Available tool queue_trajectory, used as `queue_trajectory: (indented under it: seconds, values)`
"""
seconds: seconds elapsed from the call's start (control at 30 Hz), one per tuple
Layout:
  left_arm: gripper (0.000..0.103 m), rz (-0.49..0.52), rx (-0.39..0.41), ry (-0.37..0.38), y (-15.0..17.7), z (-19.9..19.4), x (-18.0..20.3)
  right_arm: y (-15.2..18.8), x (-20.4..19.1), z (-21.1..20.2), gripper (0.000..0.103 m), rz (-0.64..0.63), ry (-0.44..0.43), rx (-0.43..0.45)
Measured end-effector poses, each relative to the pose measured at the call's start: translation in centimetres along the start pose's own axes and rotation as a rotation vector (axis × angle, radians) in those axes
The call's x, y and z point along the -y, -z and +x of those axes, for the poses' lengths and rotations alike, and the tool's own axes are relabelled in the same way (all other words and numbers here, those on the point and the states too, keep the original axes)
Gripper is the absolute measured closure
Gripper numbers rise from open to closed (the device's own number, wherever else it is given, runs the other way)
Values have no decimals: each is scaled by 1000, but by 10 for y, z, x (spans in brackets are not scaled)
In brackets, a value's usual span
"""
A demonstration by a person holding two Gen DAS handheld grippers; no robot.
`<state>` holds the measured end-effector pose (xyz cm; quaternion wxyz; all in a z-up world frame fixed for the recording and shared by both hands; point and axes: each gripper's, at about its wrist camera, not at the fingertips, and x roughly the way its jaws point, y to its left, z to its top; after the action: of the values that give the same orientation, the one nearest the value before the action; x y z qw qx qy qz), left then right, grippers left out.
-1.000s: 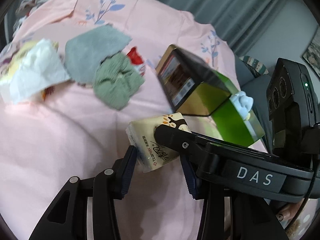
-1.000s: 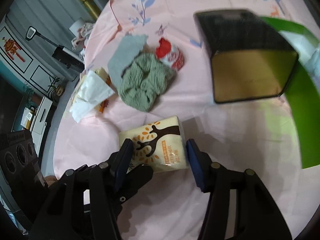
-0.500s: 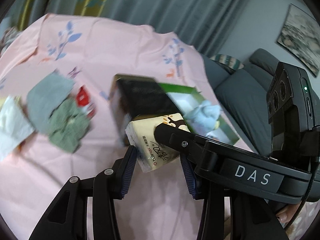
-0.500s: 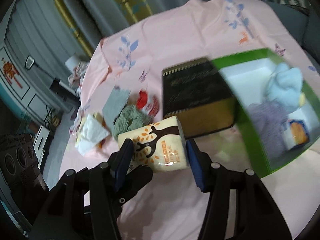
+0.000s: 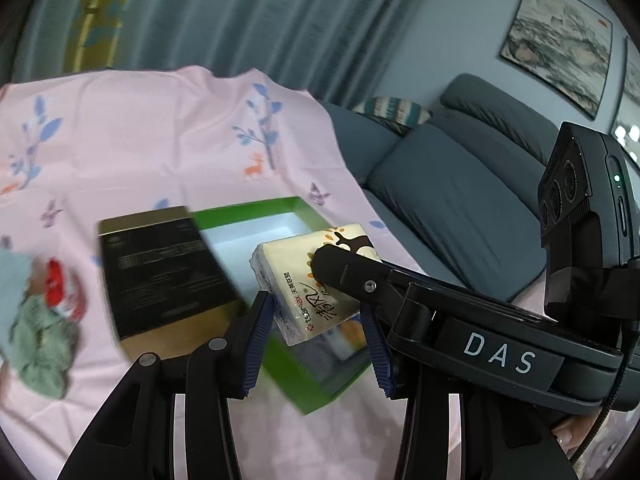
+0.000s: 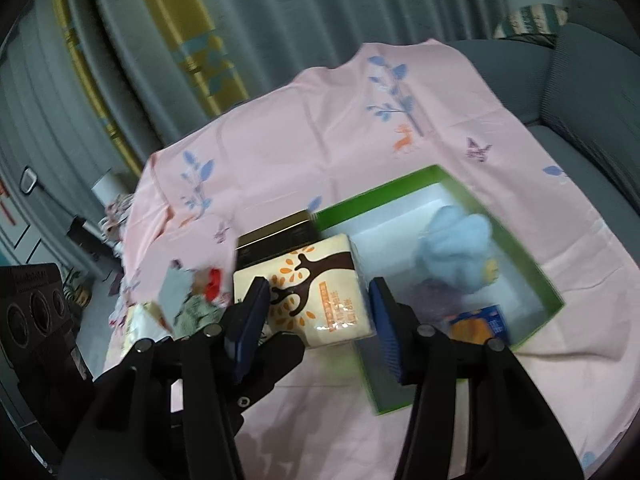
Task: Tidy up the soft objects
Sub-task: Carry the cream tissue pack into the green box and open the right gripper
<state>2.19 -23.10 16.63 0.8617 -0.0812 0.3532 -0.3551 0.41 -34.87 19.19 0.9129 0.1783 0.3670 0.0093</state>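
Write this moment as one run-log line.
held: tissue pack | right tool: shut | left tool: shut | position: near green box rim

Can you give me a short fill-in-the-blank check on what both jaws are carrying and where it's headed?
1. The tissue pack is printed with a brown ____ design.
2. The open box beside the black and gold tin has ____ walls.
3. Already inside that box lies a fluffy light ____ plush toy.
4. The left gripper and right gripper both grip the same ____.

Missing words: tree; green; blue; tissue pack
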Motion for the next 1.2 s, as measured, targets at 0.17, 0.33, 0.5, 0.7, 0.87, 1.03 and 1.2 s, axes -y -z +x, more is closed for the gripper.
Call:
queue_trajectory:
  seconds: [0.17,0.33,0.5,0.7,0.87,1.03,1.2]
  values:
    - [57,3,-79,33,-2,44,11,-4,41,11,53,61,53,-35]
    - [57,-21,-170,56,5,86,15,-2,77,29,56,150,111,-93]
    - [57,-59,-251,66,13,120,12,5,102,46,58,209,142,-158]
    - [57,-76,-296,71,22,137,16,9,117,54,58,243,191,-194]
    - [57,-77,-321,64,27,145,22,11,129,58,58,266,221,-207]
    - [57,-72,-329,66,30,149,27,13,136,57,56,285,232,-210]
    - [57,-55,-306,61,28,142,32,12,135,54,54,290,250,-200]
